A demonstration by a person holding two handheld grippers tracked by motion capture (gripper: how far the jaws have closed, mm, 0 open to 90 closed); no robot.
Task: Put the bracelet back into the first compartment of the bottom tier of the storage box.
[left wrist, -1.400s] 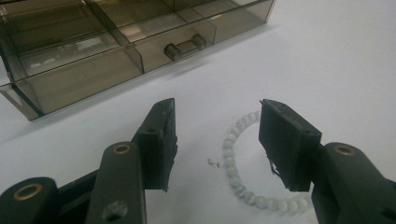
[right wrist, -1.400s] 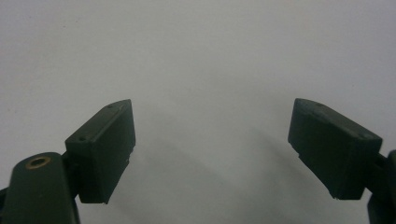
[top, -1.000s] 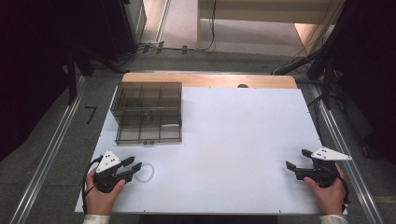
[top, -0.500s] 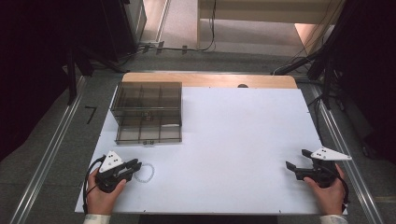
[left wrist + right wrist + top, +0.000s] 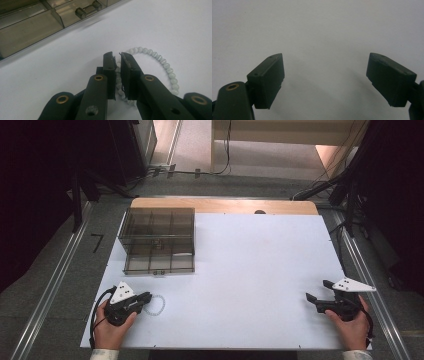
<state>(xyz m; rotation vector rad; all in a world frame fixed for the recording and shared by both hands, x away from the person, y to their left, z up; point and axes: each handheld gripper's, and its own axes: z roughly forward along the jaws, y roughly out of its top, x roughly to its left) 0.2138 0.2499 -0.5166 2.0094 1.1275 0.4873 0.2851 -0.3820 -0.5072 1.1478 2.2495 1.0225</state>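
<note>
A bracelet of pale white beads (image 5: 158, 304) lies on the white tabletop (image 5: 250, 265) near the front left corner. My left gripper (image 5: 146, 299) rests there in a person's hand. Its jaws have just been closing, and in the left gripper view they pinch the near side of the bracelet (image 5: 160, 60) between the fingertips of my left gripper (image 5: 117, 56). My right gripper (image 5: 317, 291) sits at the front right, held in the other hand. In the right gripper view my right gripper (image 5: 324, 72) is open wide over bare white surface.
A smoky transparent compartment box (image 5: 157, 240) stands at the back left of the table, just beyond the bracelet; its front wall and latch (image 5: 87, 10) show in the left gripper view. A wooden strip (image 5: 225, 205) runs along the table's far edge.
The left gripper's jaws have come together on the bracelet. Both hands stay where they were, and the right gripper remains open.
</note>
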